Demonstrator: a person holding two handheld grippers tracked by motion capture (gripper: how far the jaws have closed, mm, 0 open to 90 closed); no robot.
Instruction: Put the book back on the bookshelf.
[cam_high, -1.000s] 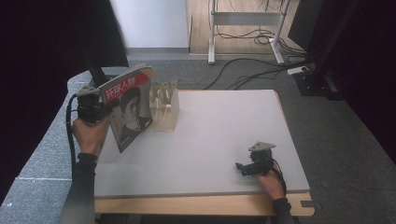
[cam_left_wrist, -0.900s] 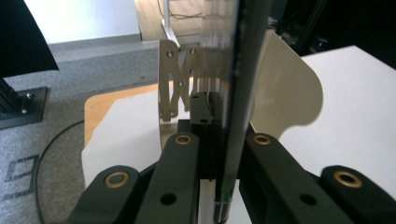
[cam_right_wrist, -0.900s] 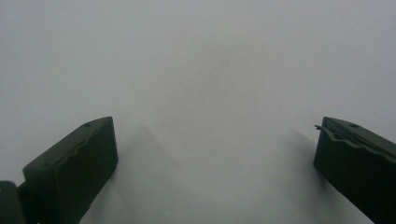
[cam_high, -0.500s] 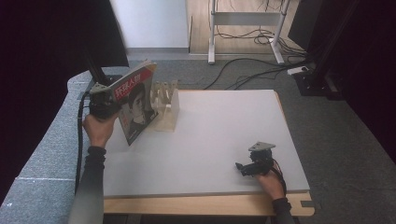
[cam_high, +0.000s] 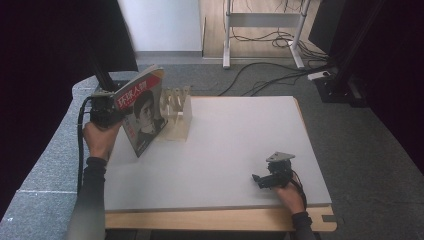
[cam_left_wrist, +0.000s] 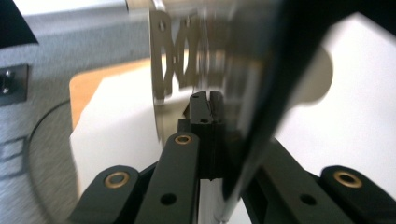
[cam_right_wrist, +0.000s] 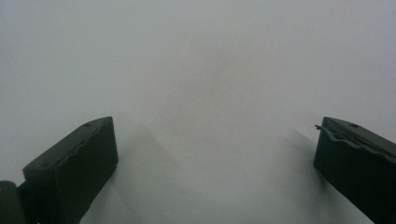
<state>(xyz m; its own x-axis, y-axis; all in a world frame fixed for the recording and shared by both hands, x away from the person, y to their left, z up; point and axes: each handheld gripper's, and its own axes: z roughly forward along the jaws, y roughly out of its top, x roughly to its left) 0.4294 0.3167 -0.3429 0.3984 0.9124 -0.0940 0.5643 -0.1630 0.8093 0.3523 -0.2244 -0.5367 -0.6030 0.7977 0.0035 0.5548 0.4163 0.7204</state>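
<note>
High view places the left gripper at the table's far left corner, its jaws clamped on a magazine with a red title band and a portrait on the cover. The magazine stands tilted, its spine edge pinched on the gripper's side while its lower corner reaches down toward the white tabletop, and its far side sits just beside a pale wooden slotted rack; whether the two touch cannot be told. Left gripper view looks along the closed black jaws, the left gripper pressed together on the magazine's dark blurred edge, with the rack's cut-out wall close behind. Well apart from all this, the right gripper rests on the tabletop near the front right edge, held by the person's hand. Right gripper view shows that gripper's jaws spread wide with nothing but bare white surface between them.
</note>
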